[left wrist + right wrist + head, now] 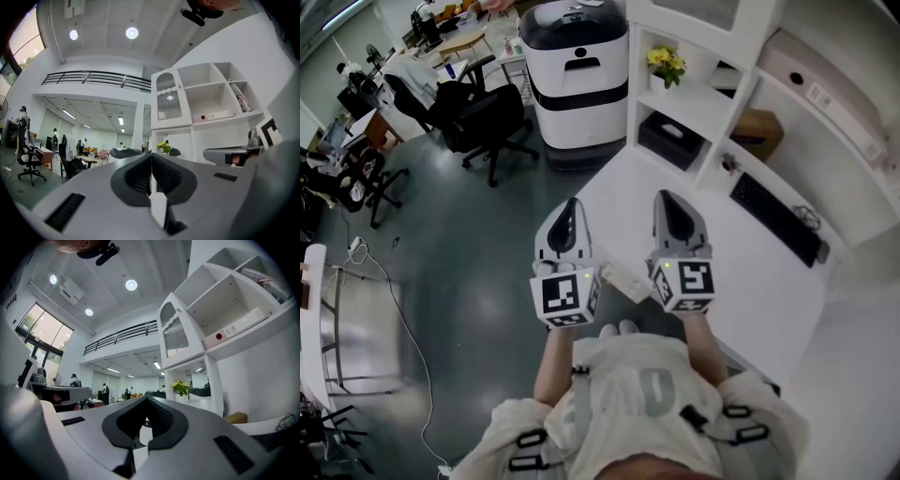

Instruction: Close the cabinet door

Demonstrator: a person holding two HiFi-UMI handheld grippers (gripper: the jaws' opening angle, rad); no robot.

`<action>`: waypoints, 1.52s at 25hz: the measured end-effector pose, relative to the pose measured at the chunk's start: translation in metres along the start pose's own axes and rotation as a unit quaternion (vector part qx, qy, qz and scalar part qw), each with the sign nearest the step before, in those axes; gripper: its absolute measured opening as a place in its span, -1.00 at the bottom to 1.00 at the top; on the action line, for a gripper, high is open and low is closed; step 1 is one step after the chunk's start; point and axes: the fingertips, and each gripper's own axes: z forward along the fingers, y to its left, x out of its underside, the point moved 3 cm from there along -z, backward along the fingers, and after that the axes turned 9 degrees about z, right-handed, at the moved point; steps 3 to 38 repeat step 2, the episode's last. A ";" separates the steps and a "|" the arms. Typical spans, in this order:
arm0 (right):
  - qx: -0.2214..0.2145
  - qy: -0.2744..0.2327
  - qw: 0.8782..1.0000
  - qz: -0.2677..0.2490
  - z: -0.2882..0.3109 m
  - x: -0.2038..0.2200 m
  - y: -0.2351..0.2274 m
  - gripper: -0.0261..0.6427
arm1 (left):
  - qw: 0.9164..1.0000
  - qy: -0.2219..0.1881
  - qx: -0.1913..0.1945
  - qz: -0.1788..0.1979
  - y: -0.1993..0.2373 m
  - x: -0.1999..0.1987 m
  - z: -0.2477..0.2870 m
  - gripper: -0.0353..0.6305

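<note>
While both tools are held level and side by side ahead of the person's chest, we record no contact with the task's object. At 10 o'clock in the head view stands a black swivel office chair (478, 117), and at 12 o'clock a white cylindrical machine with black bands (574, 80). Neither bears on the job.

On the left gripper (151, 159) the grey jaws are pressed together with nothing between them. On the right gripper (146, 401) the jaws are likewise together and empty. We judge this a carrying posture. Closed tips give a firm blunt end for pushing a panel, and a push needs no grasp.

The white arch-topped cabinet door with ribbed glass (168, 101) sits in the upper left bay of the white shelving unit (234, 301). It is at 1 o'clock from both grippers, above them and well apart. From these angles we cannot tell how far it stands ajar.

Below, at 2 o'clock, lie the white desk top (750, 291) and a black keyboard (776, 218). We judge the approach to be the step in hand. The grippers would have to rise towards the door while clearing the pot of yellow flowers (666, 64) beneath it.
</note>
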 end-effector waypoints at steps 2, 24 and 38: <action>0.002 0.005 1.000 0.001 -0.001 0.003 -0.002 -0.91 | 1.000 0.002 0.001 0.001 -0.002 0.001 0.001 -0.88; 0.002 0.005 1.000 0.001 -0.001 0.003 -0.002 -0.91 | 1.000 0.002 0.001 0.001 -0.002 0.001 0.001 -0.88; 0.002 0.005 1.000 0.001 -0.001 0.003 -0.002 -0.91 | 1.000 0.002 0.001 0.001 -0.002 0.001 0.001 -0.88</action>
